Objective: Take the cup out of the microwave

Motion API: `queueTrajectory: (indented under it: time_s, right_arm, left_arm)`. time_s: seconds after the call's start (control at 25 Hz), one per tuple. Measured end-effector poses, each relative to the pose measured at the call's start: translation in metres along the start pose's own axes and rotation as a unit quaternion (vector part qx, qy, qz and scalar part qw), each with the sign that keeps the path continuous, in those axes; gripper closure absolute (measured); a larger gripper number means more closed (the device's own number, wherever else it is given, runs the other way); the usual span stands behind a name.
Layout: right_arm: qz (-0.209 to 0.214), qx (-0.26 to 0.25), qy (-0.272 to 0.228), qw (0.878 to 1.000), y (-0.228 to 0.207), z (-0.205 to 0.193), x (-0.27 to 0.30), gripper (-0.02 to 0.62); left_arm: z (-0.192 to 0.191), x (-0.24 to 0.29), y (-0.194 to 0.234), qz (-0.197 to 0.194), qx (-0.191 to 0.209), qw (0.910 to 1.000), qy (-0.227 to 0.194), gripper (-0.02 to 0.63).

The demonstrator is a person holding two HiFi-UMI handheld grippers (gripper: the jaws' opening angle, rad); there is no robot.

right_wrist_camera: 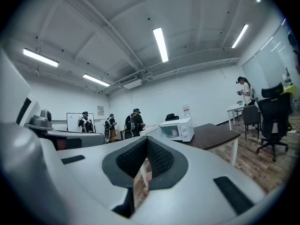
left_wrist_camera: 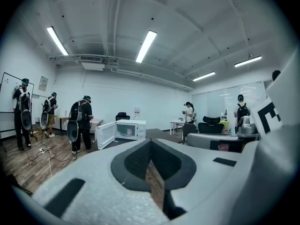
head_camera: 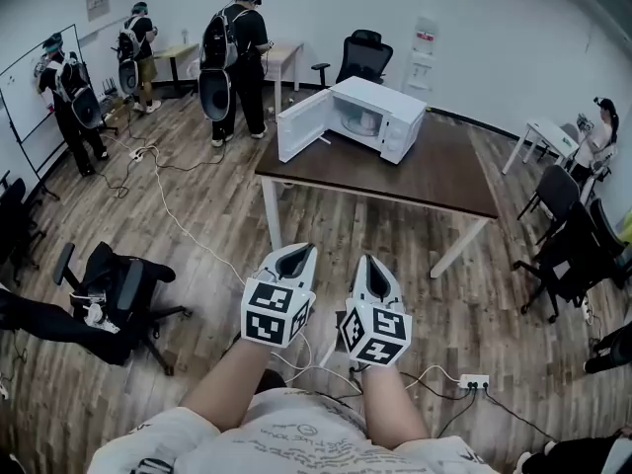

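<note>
A white microwave (head_camera: pixel 363 117) stands on a dark brown table (head_camera: pixel 434 176) with its door (head_camera: pixel 301 123) swung open to the left. Inside it I make out a pale cup (head_camera: pixel 363 120), small and dim. The left gripper view shows the microwave (left_wrist_camera: pixel 130 129) far off, and so does the right gripper view, where the microwave (right_wrist_camera: pixel 177 129) sits on the table's corner. My left gripper (head_camera: pixel 296 252) and right gripper (head_camera: pixel 371 262) are side by side near my body, well short of the table. Both have their jaws together and hold nothing.
Three people with backpacks (head_camera: pixel 233 52) stand at the back left near a whiteboard (head_camera: pixel 22 77). Cables (head_camera: pixel 173 215) and a power strip (head_camera: pixel 472 381) lie on the wooden floor. Office chairs stand at the left (head_camera: pixel 118 299), right (head_camera: pixel 568 250) and behind the table (head_camera: pixel 361 55).
</note>
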State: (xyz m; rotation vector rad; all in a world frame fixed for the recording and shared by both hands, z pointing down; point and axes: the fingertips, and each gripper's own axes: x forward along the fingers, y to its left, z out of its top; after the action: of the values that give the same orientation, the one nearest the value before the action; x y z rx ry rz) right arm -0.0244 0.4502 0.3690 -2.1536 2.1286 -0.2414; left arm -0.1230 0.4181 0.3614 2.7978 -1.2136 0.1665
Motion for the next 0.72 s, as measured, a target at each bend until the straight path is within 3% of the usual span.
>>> queueTrajectory:
  time_s: [0.4,0.72]
  right_arm:
    - [-0.006,-0.001,-0.001,1.000,-0.032,-0.004,0.009,0.581]
    - [-0.014,-0.007,0.005,1.000,-0.054,-0.007,0.048,0.581]
  left_arm:
    - [-0.012,0.039,-0.017,-0.022,-0.012,0.9996,0.011,0.595]
    - [-0.008,0.094,-0.009,-0.042,-0.013,0.9990,0.007,0.595]
